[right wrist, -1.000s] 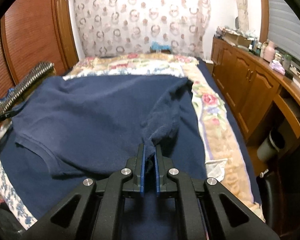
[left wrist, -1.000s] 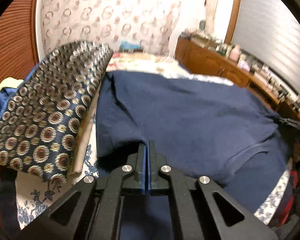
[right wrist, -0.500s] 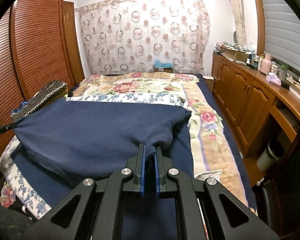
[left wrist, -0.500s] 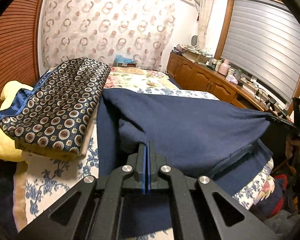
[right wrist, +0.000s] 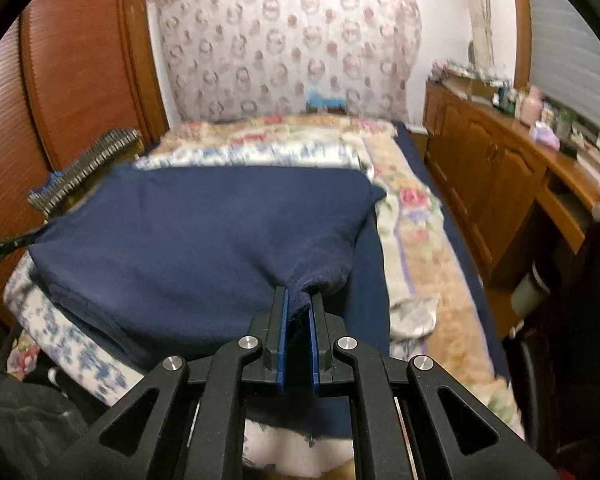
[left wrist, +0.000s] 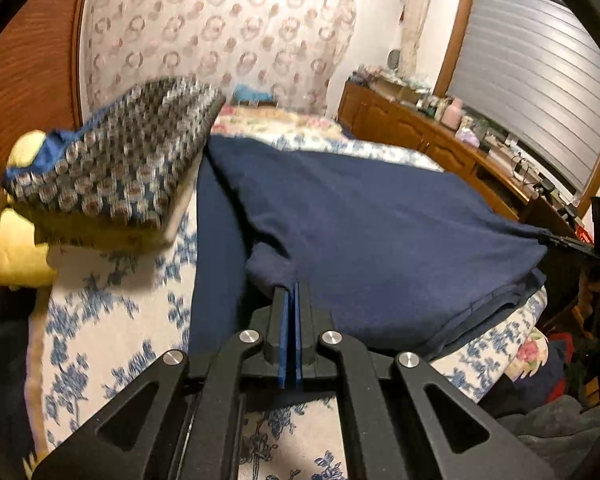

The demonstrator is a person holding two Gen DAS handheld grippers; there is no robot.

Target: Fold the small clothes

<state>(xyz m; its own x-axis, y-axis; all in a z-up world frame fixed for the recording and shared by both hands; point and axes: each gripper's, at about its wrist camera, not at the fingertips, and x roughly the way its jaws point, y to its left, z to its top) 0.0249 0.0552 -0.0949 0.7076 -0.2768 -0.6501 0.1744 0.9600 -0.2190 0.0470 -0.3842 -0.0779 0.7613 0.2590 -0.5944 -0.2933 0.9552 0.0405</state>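
Now, garment: dark navy knit top (left wrist: pixel 380 232) doubled over on the floral-quilted bed (left wrist: pixel 112 320), long axis spanning both hands.
Left gripper (left wrist: pixel 291 300): clenched on one folded corner.
Right gripper (right wrist: pixel 299 308): clamped on the opposite corner.

A shirt (left wrist: pixel 380 220) lies across the middle of the bed (left wrist: pixel 112 320). A folded quilt (left wrist: pixel 120 156) sits on the bed at upper left, a cabinet (left wrist: pixel 420 136) stands along the right, and a curtain (left wrist: pixel 220 32) hangs behind.

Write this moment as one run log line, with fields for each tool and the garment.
left tool: shut on navy garment | right tool: shut on navy garment | garment: folded over itself on bed, held between both tools
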